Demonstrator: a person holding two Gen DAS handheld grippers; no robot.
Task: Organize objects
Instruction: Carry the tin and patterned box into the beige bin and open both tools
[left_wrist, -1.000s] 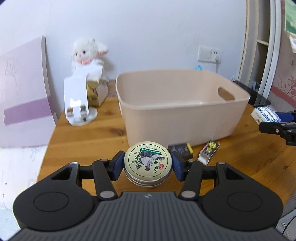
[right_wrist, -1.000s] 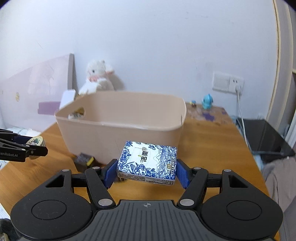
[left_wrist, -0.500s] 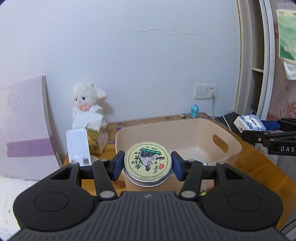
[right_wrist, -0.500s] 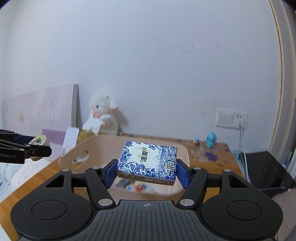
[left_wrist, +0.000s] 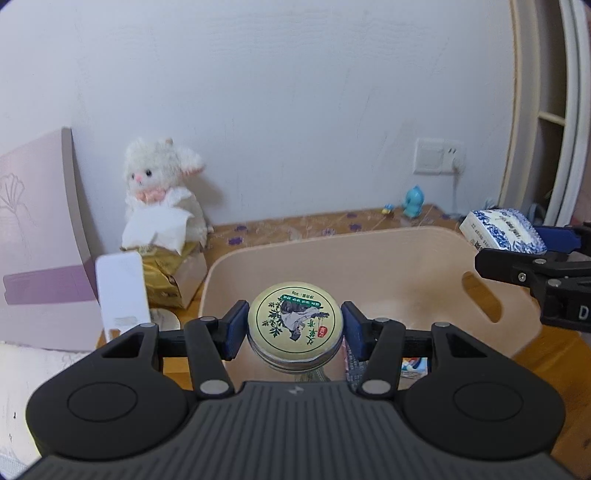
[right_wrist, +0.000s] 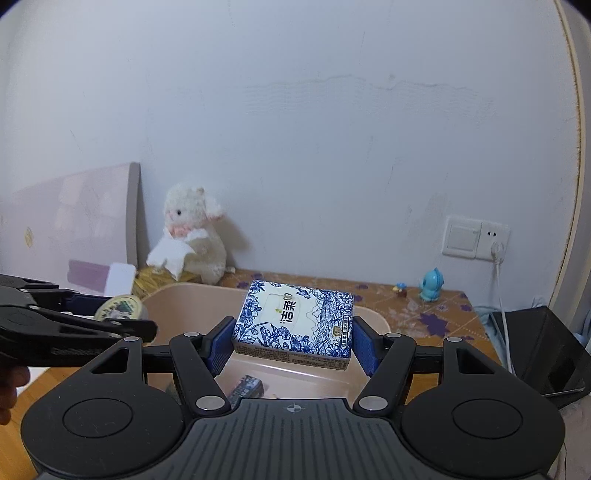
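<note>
We're mid-drop: left gripper (left_wrist: 294, 329) clamps tin (left_wrist: 294, 325), right gripper (right_wrist: 291, 343) clamps tissue pack (right_wrist: 293, 321), both above bin (left_wrist: 369, 254); nxt lower & release.

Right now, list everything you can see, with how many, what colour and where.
Round metal tin: one, cream lid with green print, held over the bin.
Blue-and-white tissue pack: one, held over the bin.
Beige plastic bin: one, on the wooden table.
Small packets: a few, dark or mixed, in the bin.
White plush lamb: one, by the wall.
Gold tissue box: one, under the lamb.
Blue figurine: one, far side of the table.
Left gripper: black, shut on the tin.
Right gripper: black, shut on the pack.
</note>
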